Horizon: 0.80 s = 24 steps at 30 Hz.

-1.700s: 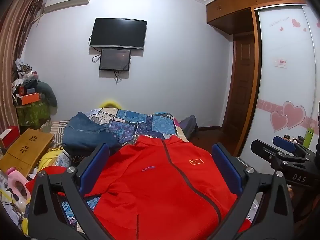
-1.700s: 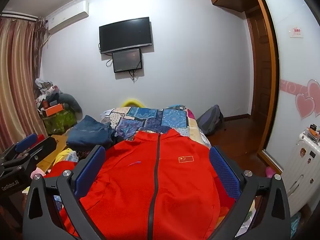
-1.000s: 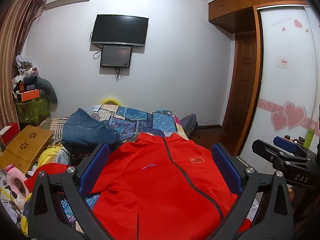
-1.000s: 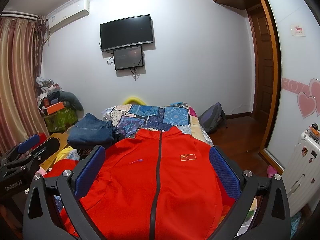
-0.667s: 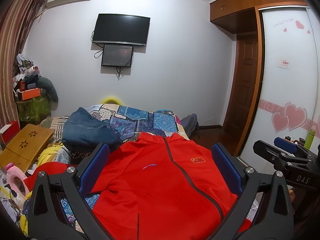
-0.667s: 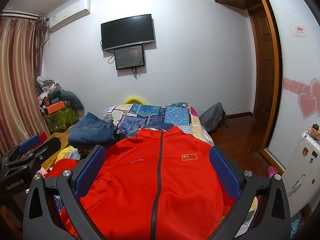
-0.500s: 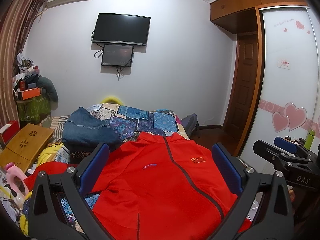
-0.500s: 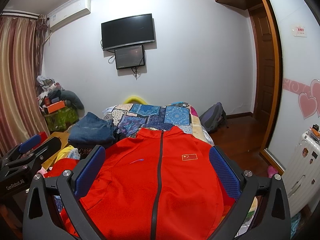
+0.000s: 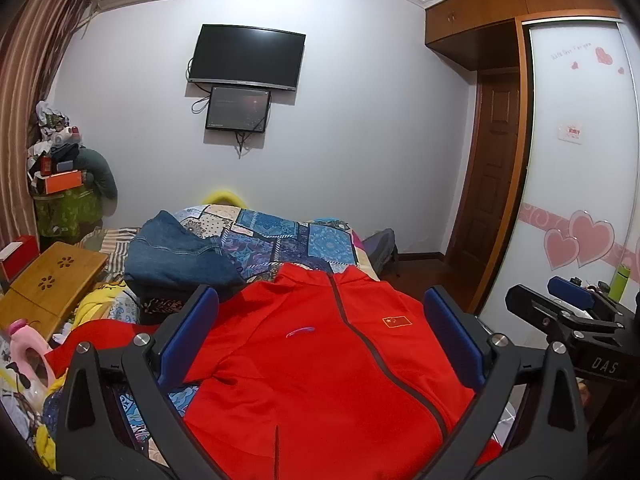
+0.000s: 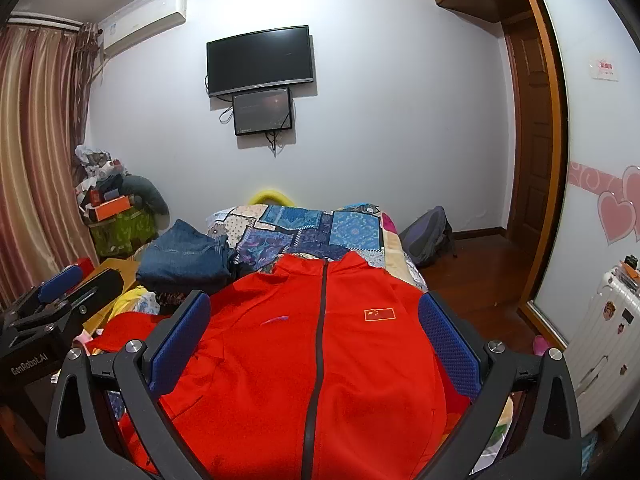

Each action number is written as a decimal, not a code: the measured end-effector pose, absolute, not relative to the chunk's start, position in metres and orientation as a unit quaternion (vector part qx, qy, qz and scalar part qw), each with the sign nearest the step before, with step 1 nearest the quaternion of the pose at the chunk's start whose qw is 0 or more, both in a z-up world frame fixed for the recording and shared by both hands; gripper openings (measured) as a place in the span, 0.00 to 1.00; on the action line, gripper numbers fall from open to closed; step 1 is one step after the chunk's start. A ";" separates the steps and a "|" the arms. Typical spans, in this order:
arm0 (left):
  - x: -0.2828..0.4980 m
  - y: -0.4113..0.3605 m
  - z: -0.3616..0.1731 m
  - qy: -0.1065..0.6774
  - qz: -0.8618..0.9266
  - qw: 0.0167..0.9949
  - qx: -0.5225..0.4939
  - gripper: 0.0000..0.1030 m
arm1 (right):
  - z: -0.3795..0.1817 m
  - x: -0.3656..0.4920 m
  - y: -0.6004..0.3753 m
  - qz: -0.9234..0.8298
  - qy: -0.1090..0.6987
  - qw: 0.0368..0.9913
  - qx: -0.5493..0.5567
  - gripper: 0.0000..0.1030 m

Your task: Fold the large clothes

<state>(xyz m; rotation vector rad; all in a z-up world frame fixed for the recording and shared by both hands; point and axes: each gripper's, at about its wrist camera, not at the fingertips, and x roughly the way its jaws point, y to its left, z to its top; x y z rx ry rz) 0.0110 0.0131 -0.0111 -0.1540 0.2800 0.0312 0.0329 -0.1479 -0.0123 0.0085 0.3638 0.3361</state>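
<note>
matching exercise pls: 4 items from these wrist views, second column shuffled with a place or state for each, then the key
Items
1. jacket
2. jeans
3. TV
4. backpack

Place or state
A. on the floor beside the bed
B. mounted on the wall
C. spread flat, zipped, collar toward the far wall
D. folded on the bed, left of the collar

Pairs: 1-C, 2-D, 3-B, 4-A
</note>
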 end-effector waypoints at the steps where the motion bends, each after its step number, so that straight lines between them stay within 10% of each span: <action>1: 0.011 0.013 -0.011 0.140 0.015 0.987 -0.077 1.00 | -0.012 0.033 -0.148 0.166 0.181 0.969 0.004 1.00; 24: 0.010 0.012 -0.013 0.142 0.018 0.987 -0.078 1.00 | -0.013 0.038 -0.147 0.166 0.186 0.968 0.005 1.00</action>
